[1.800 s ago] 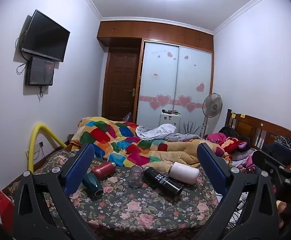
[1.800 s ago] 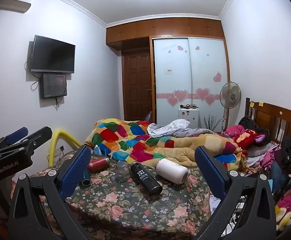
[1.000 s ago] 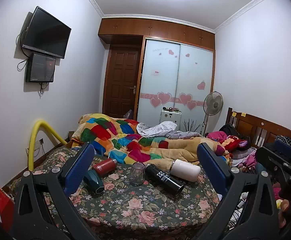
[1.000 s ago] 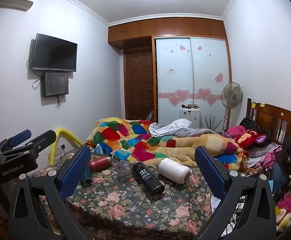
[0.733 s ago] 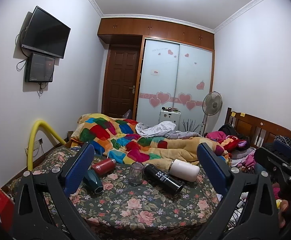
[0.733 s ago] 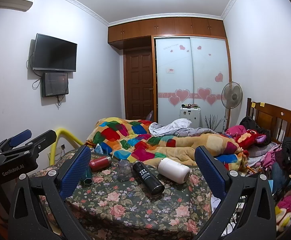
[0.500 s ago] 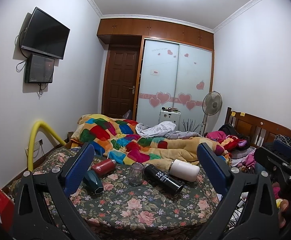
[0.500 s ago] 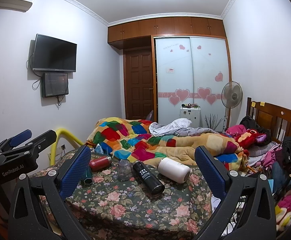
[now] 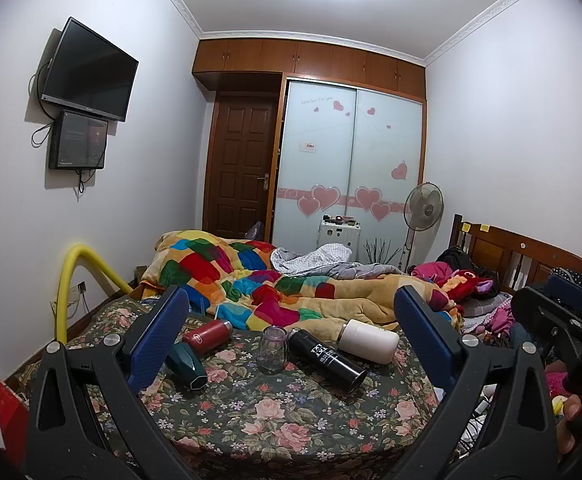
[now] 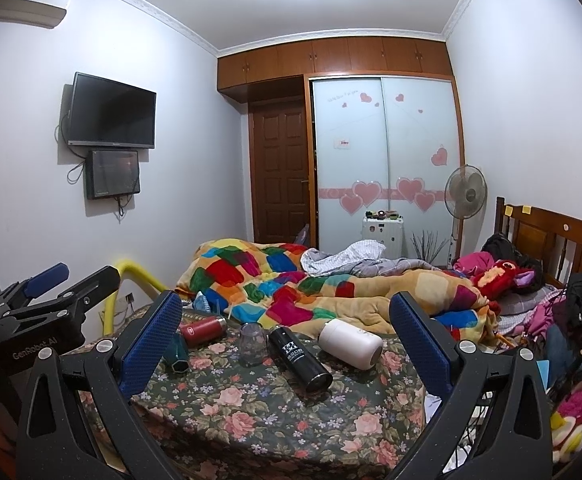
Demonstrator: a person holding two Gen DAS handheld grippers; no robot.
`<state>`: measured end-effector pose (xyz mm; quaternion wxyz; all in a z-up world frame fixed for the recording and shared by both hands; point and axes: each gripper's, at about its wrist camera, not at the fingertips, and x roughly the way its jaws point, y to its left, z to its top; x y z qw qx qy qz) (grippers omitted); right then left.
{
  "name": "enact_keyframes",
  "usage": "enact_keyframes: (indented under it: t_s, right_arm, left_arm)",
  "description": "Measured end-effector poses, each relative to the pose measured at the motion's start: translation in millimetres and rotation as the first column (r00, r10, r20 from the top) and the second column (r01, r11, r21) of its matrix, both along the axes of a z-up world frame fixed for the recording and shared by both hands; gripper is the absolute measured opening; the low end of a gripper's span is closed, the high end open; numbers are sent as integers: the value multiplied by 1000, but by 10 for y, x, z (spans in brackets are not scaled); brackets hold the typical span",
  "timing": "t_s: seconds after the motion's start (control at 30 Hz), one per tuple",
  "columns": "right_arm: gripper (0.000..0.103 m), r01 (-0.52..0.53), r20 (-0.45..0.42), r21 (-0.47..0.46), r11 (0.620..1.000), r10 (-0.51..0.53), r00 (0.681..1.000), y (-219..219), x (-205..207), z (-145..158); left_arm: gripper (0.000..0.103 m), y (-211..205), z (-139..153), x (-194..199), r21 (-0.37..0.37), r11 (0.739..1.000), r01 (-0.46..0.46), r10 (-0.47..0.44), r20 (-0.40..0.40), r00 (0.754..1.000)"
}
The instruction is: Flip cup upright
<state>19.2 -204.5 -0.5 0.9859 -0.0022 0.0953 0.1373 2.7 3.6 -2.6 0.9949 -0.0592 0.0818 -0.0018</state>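
Left gripper (image 9: 291, 336) & right gripper (image 10: 285, 334) both spread wide, nothing held, clear glass cup (image 9: 273, 350) inverted on floral bedspread (image 9: 291, 412), btwn green flask (image 9: 185, 364) & black bottle (image 9: 327, 360), white tumbler (image 9: 367, 340) lying nearby.

Left claw (image 9: 291, 336) and right claw (image 10: 287, 330) gape (both empty).

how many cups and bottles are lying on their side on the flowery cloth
4: dark green cup at the left edge, red bottle just behind it, black bottle in the middle, white bottle at the right. The clear glass cup stands.
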Motion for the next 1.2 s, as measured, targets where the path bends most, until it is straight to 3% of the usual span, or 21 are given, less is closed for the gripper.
enact_keyframes:
  t_s: [1.2]
  right_arm:
    - [103, -7, -25, -5, 1000, 7, 1000, 14, 134, -64]
  left_arm:
    - [103, 43, -17, 103, -7, 1000, -8, 8, -17, 1000]
